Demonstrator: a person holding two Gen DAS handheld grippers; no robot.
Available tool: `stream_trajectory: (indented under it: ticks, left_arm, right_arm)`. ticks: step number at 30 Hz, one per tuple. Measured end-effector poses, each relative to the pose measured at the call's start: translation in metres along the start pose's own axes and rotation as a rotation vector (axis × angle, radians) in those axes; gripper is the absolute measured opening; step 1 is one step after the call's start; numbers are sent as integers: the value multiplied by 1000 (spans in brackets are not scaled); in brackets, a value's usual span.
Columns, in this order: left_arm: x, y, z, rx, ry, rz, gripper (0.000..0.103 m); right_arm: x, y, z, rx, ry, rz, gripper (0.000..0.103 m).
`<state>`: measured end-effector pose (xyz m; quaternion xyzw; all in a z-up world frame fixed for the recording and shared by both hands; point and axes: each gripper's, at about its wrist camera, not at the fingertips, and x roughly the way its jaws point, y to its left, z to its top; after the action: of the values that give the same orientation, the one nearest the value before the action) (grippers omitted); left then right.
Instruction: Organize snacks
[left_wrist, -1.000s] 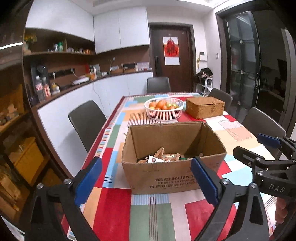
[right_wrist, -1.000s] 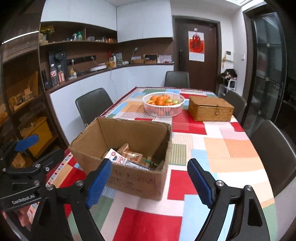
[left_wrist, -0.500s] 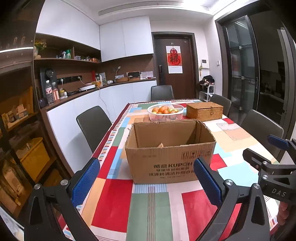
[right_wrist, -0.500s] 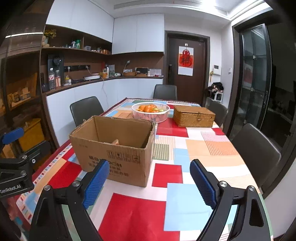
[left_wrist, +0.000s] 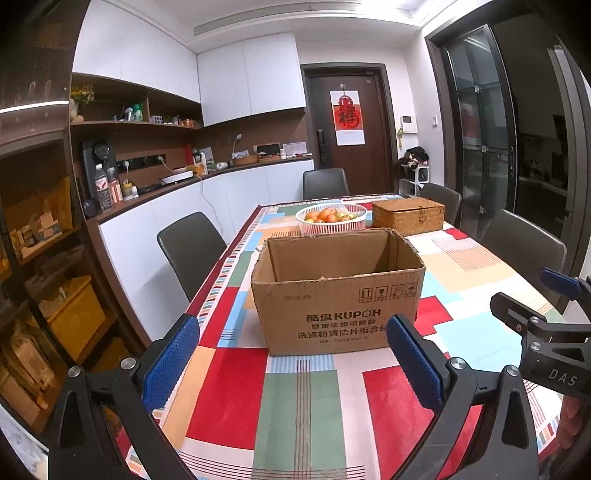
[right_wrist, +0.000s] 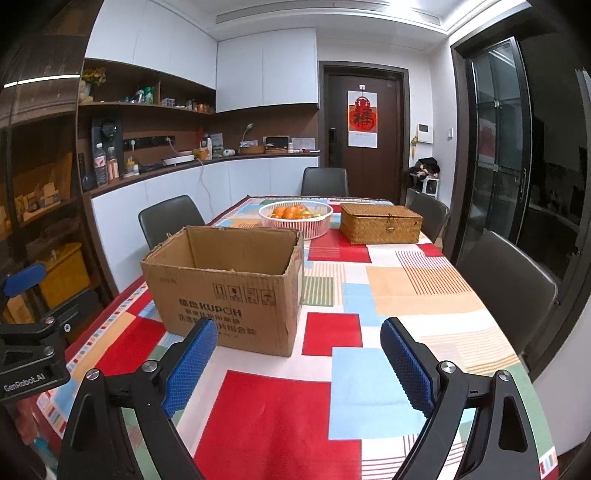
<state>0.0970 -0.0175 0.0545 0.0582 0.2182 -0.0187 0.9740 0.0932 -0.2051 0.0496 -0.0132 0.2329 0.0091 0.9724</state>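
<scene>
Both sets of jaws stand wide and empty: the right gripper (right_wrist: 297, 363) has just been opening, nothing between its pads, the left gripper (left_wrist: 291, 363) likewise gaping. Both have pulled back from the cardboard box (left_wrist: 338, 290) mid-surface (right_wrist: 369, 387); its snacks barely show over the rim now. No pick started yet.

Right gripper (right_wrist: 297, 363) jaws wide, empty; cardboard box (right_wrist: 229, 291) ahead on checked tablecloth (right_wrist: 369, 387).
</scene>
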Motion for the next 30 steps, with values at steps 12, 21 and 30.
stream_trajectory:
  ticks: [12,21,30]
  left_arm:
    - [-16,-2,-5,-10,-17,0,103]
    - [-24,1,-11,-18,-11,2,103]
    - [-31,4,-15,-24,-22,12,103]
  right_arm:
    - [-12,-2,-4,-5,-13,0,91]
    - [-19,0,-9,-12,-13,12,91]
    - [-25,6,-13,-28,-18,17,91]
